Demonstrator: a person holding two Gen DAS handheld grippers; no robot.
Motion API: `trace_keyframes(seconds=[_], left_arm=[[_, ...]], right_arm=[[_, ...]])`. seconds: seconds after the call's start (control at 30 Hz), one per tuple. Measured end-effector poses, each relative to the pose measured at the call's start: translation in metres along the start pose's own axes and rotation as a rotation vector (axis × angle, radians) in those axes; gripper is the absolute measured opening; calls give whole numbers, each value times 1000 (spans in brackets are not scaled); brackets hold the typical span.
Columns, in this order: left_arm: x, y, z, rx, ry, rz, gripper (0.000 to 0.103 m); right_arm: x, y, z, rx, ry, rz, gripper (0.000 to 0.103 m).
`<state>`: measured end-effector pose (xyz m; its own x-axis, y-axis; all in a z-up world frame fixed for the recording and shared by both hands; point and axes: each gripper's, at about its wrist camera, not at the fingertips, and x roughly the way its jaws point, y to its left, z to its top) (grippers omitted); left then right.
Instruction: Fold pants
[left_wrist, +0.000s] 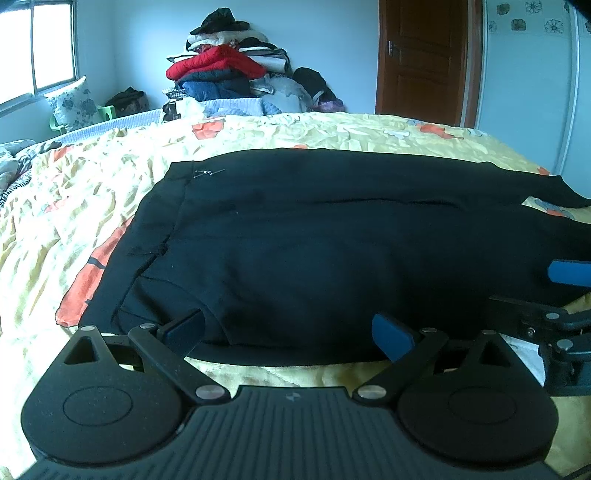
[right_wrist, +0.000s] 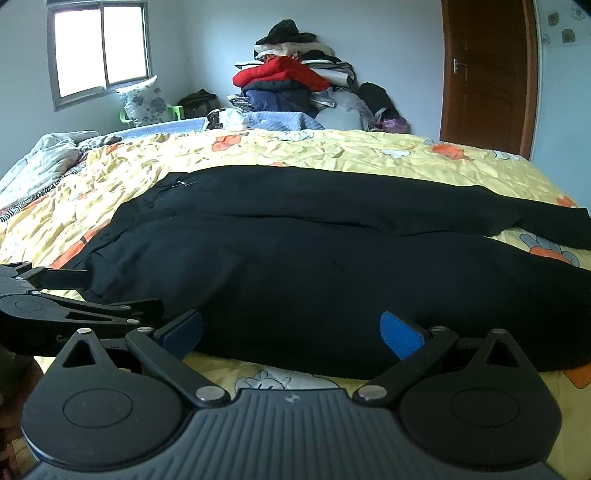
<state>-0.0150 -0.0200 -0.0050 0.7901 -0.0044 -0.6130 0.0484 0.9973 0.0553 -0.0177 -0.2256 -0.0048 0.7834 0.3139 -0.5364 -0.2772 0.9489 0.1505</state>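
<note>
From the left wrist, the left claw (left_wrist: 288, 334) is spread wide, both blue pads apart with nothing between them, low over the near edge of the black pants (left_wrist: 314, 240). The pants lie flat just ahead of it on the bed (left_wrist: 55, 221), waistband off to its left, legs running away to its right. The right claw (left_wrist: 565, 295) pokes in from the right, just beside.

From the right wrist, the right claw (right_wrist: 291, 332) is likewise spread and holds nothing, its pads at the near hem of the pants (right_wrist: 314, 266). The left claw (right_wrist: 85, 291) sits close on its left. A clothes pile (right_wrist: 295, 81) stands far ahead against the wall
</note>
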Motion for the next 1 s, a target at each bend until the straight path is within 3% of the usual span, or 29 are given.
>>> trace_keyframes(seconds=[0.37, 0.6, 1.0], left_arm=[[1, 1, -3, -3, -9, 4, 99], [5, 4, -7, -17, -1, 15, 99], [9, 5, -11, -20, 0, 22, 103]], right_arm=[[3, -6, -7, 45, -11, 4, 103], [13, -19, -18, 128, 36, 17, 103], [22, -10, -25, 37, 52, -21, 103]])
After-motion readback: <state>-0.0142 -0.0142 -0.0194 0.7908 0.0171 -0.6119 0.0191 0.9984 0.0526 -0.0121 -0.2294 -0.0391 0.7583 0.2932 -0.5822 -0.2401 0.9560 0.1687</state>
